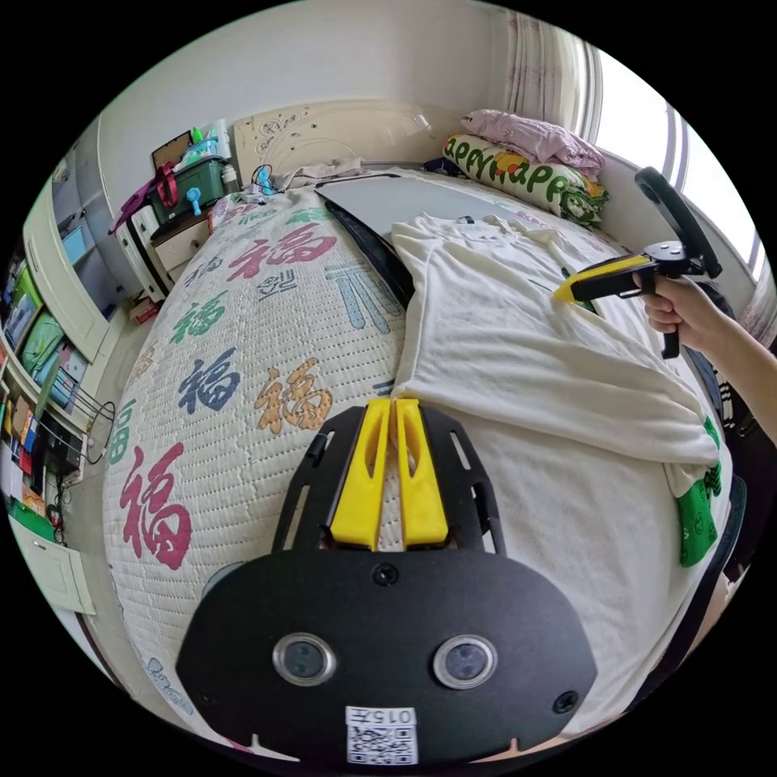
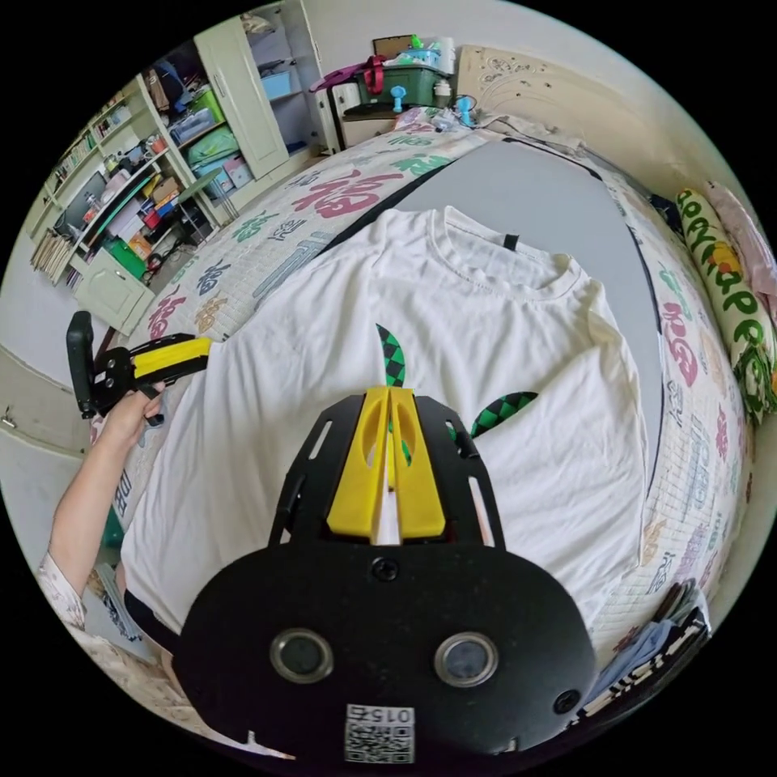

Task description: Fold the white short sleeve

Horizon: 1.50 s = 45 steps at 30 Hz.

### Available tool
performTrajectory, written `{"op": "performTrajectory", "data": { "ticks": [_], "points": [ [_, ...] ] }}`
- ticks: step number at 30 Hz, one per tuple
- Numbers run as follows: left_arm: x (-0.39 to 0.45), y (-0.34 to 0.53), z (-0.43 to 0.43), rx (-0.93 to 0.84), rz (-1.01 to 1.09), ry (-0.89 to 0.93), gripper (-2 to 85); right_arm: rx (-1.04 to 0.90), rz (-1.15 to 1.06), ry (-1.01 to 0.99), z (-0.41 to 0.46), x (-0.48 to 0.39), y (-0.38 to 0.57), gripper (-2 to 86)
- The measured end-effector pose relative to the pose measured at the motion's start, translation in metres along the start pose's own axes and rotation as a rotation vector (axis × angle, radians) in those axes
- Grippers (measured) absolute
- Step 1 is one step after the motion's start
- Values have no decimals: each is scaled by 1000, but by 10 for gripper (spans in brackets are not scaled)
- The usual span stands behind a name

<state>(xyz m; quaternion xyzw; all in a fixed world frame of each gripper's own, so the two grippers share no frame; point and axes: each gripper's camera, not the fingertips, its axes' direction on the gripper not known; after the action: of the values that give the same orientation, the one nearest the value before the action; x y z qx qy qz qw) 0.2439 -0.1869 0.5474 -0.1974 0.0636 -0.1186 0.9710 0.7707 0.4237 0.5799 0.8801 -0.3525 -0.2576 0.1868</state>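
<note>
On bed (image 2: 696, 380): white T-shirt (image 2: 340, 356) spread flat. Left tool (image 1: 394, 402) clamps its side edge; right tool (image 2: 390, 395) closed, pinching chest fabric. Judged first fold; next, carry edge across.

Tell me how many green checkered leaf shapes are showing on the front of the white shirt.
2 on the white shirt: one upright leaf just above the right gripper, one slanted leaf beside it. More may hide under the gripper.

Bed (image 2: 267, 243) w/ patterned quilt; on it white tee (image 2: 502, 340), grey sheet (image 2: 526, 194), prob. pillows (image 1: 526, 174) by window.
</note>
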Motion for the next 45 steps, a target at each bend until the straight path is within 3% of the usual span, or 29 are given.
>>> {"op": "performTrajectory", "data": {
  "ticks": [5, 10, 15, 19, 24, 29, 35, 38, 45],
  "points": [
    [-10, -1, 0, -24, -2, 18, 11, 17, 18, -19, -4, 11, -9, 0],
    [-61, 29, -42, 50, 53, 211, 29, 90, 75, -108, -29, 58, -19, 53],
    [-108, 14, -91, 196, -56, 127, 58, 178, 192, -107, -44, 128, -33, 72],
    [-93, -68, -63, 166, -49, 93, 89, 217, 316, -111, -45, 161, -56, 89],
    [-71, -173, 32, 159, -193, 289, 114, 217, 327, -98, -35, 166, -90, 109],
    [-67, -222, 93, 82, -281, 236, 124, 174, 281, -9, -17, 158, -119, 130],
    [-58, -236, 132, -21, -253, 159, 102, 134, 285, 19, -23, 161, -131, 56],
    [-57, -236, 137, -29, -246, 191, 48, 157, 311, -15, -35, 165, -122, 24],
    [-55, -233, 98, 84, -263, 150, -2, 210, 334, 9, -76, 168, -96, 4]
  ]
}}
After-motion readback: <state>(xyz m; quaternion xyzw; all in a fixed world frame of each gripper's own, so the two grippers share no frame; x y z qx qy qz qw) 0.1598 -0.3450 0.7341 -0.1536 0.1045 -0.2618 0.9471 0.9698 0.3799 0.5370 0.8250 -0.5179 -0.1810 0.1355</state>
